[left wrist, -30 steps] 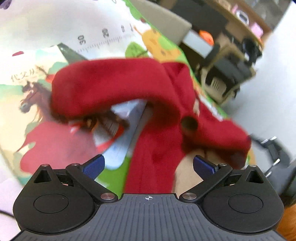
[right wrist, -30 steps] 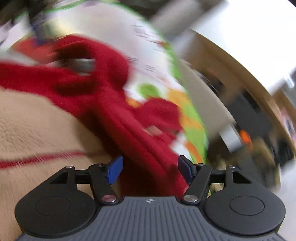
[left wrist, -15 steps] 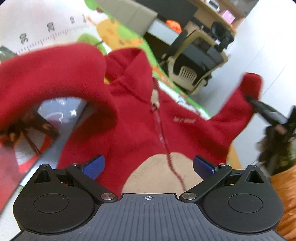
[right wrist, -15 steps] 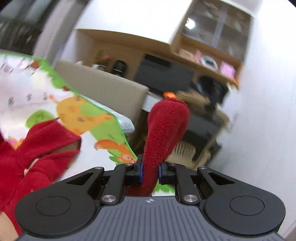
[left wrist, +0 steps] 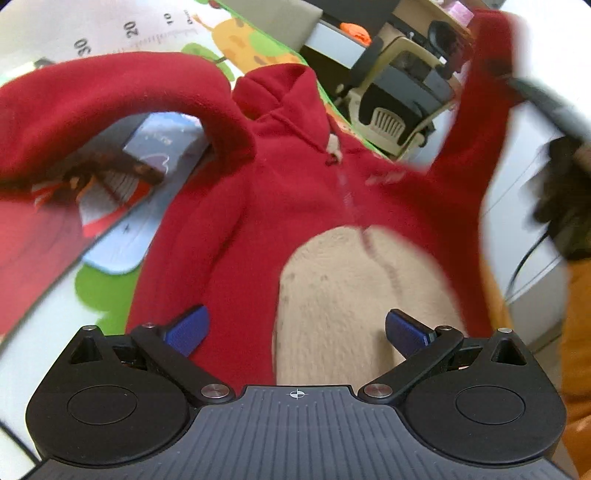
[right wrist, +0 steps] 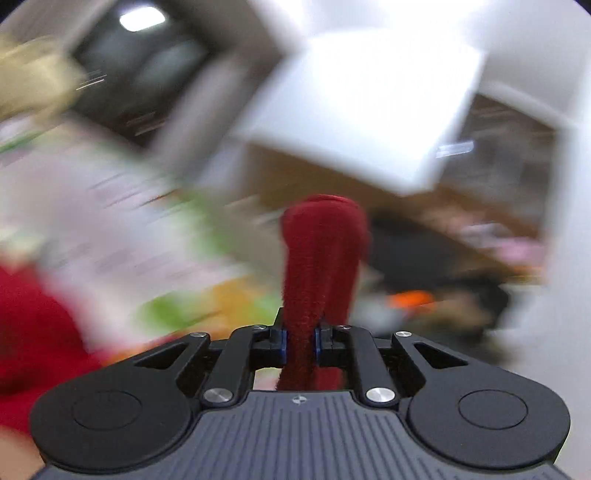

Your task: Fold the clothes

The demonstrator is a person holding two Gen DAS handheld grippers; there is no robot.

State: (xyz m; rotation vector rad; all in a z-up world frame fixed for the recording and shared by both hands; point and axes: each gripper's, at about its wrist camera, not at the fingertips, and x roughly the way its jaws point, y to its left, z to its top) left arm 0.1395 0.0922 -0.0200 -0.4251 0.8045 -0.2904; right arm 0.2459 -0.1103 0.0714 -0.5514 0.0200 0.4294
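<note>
- Evidently the red fleece hoodie [left wrist: 306,192] is soft, light and floppy (sleeves droop).
- Right tool [right wrist: 300,341] pinches one sleeve cuff [right wrist: 321,254]; left tool [left wrist: 295,328] hangs spread.

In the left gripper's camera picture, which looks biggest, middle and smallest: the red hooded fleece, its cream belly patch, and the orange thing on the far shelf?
Largest to smallest, as seen in the left wrist view:
1. red hooded fleece, filling most of the picture
2. cream belly patch, which sits close to the lens, so looks enlarged
3. orange thing, tiny, but far off, so its true size is unsure
</note>
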